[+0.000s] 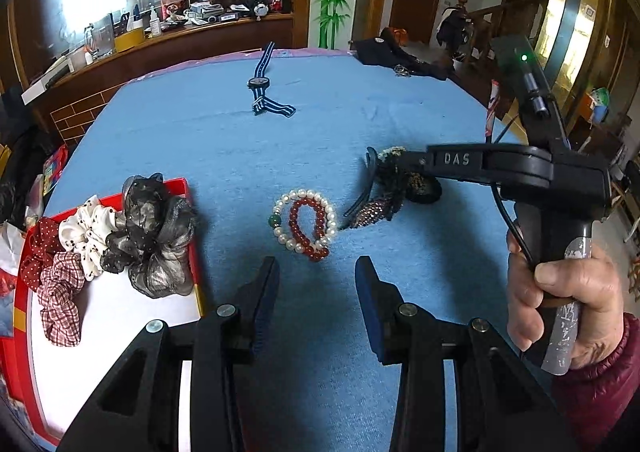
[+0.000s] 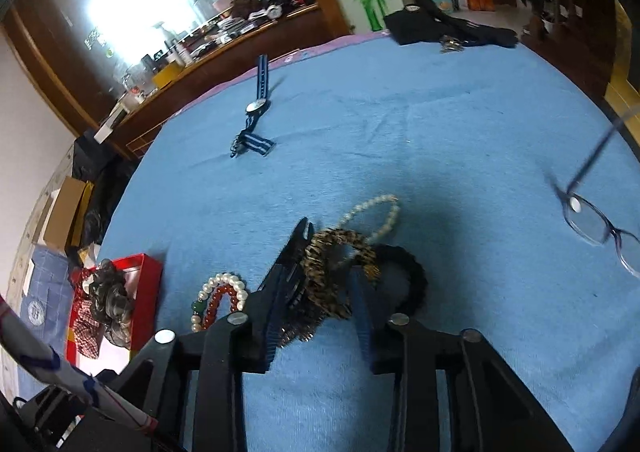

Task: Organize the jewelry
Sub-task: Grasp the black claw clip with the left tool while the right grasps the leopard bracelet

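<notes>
A: Where is the left gripper (image 1: 316, 272)?

B: Low over the blue cloth (image 1: 360, 120), jaws apart with nothing between them. The bracelets (image 1: 306, 224), a pearl ring around a red bead loop, lie flat just beyond its tips. The red loop's long axis runs near to far.

A: And the right gripper (image 2: 320, 272)?

B: It reaches into a heap: a leopard scrunchie (image 2: 332, 264), a black scrunchie (image 2: 408, 276) and a pearl strand (image 2: 376, 212). The leopard one sits between the fingers (image 2: 294, 252), bulging over them. I think the jaws pinch it, but the tangle hides the contact, so I cannot tell.

A: Which way does the strand point?

B: It loops away from the tips toward the far right.

A: What about the heap from the left camera?

B: It lies right of the bracelets, just beside them, with a hairclip (image 1: 362, 196) slanting down toward them.

A: Edges and room?

B: The red tray (image 1: 188, 212) sits at the near left, its right wall close to the left gripper, with scrunchies (image 1: 120, 236) piled in it. A watch (image 1: 262, 82) lies far out, strap running near to far. Glasses (image 2: 596, 224) rest at the right. Bare cloth spreads between watch and heap.
</notes>
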{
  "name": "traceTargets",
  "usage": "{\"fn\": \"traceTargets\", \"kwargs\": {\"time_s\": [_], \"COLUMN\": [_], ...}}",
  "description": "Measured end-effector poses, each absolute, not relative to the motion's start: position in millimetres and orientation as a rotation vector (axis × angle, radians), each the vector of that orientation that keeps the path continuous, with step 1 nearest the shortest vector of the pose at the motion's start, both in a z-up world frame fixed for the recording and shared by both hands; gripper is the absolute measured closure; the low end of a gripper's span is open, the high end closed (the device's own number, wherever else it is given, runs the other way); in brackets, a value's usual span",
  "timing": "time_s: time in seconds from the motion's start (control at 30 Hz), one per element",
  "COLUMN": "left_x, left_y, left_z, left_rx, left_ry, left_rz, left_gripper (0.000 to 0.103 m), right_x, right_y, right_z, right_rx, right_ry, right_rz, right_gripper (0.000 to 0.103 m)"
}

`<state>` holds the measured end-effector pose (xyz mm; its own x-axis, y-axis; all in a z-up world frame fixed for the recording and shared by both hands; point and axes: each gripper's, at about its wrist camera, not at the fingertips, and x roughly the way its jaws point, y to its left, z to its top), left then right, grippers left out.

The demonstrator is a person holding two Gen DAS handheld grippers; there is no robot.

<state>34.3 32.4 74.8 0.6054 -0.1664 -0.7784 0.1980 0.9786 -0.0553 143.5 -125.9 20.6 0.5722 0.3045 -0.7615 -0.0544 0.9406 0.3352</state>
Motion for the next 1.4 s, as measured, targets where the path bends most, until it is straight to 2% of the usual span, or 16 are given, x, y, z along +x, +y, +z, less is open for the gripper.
{"fn": "traceTargets", "kwargs": {"time_s": [0.03, 0.1, 0.13, 0.23, 0.33, 0.53, 0.87, 0.9, 0.93, 0.97, 1.07, 1.4], "left_x": [36.1, 40.6, 42.7, 50.7, 63.6, 99.7, 139.6, 142.5, 144.8, 147.2, 148.8, 112.5], "left_y": [32.2, 29.4, 27.3, 18.2, 1.3, -37.9, -64.8, -64.1, -63.5, -62.7, -60.9, -41.1], "left_z": [74.6, 74.2, 74.2, 74.8, 73.0, 51.2, 18.4, 15.8, 14.1, 11.9, 8.5, 41.7], "left_rx": [0.037, 0.042, 0.047, 0.062, 0.101, 0.234, 0.268, 0.248, 0.232, 0.212, 0.150, 0.076], "left_ry": [0.897, 0.899, 0.900, 0.900, 0.894, 0.947, 1.017, 1.025, 1.029, 1.038, 1.056, 0.957], "left_rz": [-0.210, -0.216, -0.221, -0.249, -0.280, -0.295, -0.265, -0.263, -0.264, -0.264, -0.284, -0.264], "left_gripper": [0.065, 0.064, 0.059, 0.041, 0.036, 0.035, 0.035, 0.035, 0.040, 0.051, 0.069, 0.072], "right_x": [144.4, 144.3, 143.1, 132.9, 122.5, 117.3, 113.4, 113.2, 113.2, 113.2, 113.3, 111.6], "right_y": [-126.9, -131.8, -135.4, -149.4, -162.8, -183.8, -190.3, -191.1, -191.5, -191.8, -191.2, -184.6], "right_z": [18.6, 16.4, 17.1, 30.7, 43.2, 46.1, 54.0, 53.6, 53.4, 53.4, 52.7, 52.3], "right_rx": [0.287, 0.303, 0.311, 0.351, 0.387, 0.449, 0.474, 0.473, 0.474, 0.474, 0.473, 0.441], "right_ry": [0.943, 0.940, 0.930, 0.847, 0.773, 0.738, 0.711, 0.712, 0.712, 0.712, 0.715, 0.714], "right_rz": [0.213, 0.232, 0.240, 0.261, 0.268, 0.258, 0.273, 0.273, 0.271, 0.270, 0.268, 0.272], "right_gripper": [0.087, 0.089, 0.094, 0.094, 0.094, 0.094, 0.094, 0.094, 0.094, 0.094, 0.094, 0.094]}}
